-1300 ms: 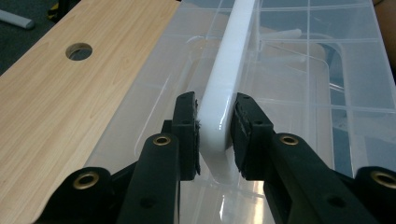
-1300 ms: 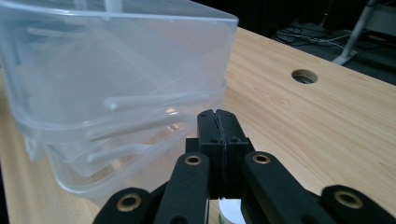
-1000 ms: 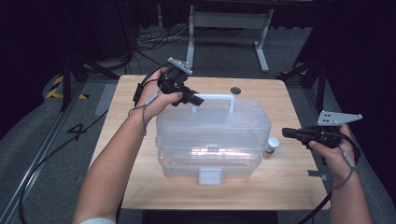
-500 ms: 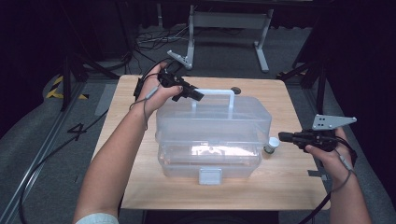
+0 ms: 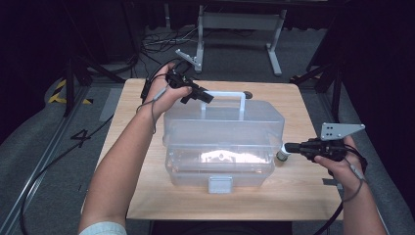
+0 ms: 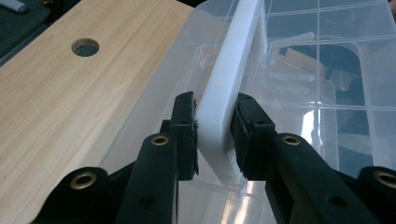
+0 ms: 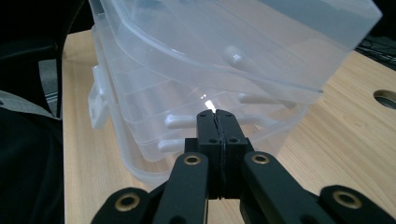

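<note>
The left tongs (image 6: 215, 133) sit at the left end of the white handle (image 5: 230, 95) on top of the clear box (image 5: 222, 142), which stands mid-tabletop (image 5: 303, 196). Compared with a second ago, that hand has slid from above the lid's near-left corner to the handle's end, and the handle bar is now between the jaws. In the left gripper view the left pad touches the bar, while a thin gap shows at the right pad, so the grip looks loose or not yet made. The right tongs (image 7: 218, 122) are fully closed on nothing, held level beside the box's right wall, near a small jar (image 5: 282, 155); that hand has dropped slightly. A lift by the handle looks close, once the jaws clamp
</note>
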`<action>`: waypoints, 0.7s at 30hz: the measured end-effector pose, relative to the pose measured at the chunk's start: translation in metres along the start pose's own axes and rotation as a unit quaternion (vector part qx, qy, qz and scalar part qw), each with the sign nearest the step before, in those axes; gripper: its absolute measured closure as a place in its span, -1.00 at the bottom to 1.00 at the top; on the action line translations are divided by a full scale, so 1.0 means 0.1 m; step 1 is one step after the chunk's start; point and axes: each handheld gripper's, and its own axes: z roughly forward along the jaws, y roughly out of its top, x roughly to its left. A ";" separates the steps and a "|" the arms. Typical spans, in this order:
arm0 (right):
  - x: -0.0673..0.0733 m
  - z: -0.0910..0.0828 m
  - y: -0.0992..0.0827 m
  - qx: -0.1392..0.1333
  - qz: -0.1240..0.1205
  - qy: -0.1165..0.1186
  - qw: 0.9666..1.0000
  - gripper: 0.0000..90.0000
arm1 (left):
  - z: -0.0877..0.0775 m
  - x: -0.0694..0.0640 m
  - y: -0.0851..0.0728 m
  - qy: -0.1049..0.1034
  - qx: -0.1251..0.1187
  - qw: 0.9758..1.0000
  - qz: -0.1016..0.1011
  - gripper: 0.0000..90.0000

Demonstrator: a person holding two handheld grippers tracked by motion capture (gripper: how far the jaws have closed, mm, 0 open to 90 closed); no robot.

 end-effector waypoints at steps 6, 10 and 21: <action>0.02 0.12 0.01 -0.012 -0.004 0.033 0.999 1.00 | 0.00 0.00 0.00 -0.001 0.002 1.000 0.000 0.59; 0.00 0.19 -0.02 -0.022 0.002 0.052 0.998 1.00 | 0.00 0.01 0.00 -0.003 0.002 1.000 0.000 0.59; 0.02 0.26 -0.01 -0.039 -0.002 0.057 0.998 1.00 | 0.00 0.01 0.00 -0.005 0.004 1.000 0.001 0.59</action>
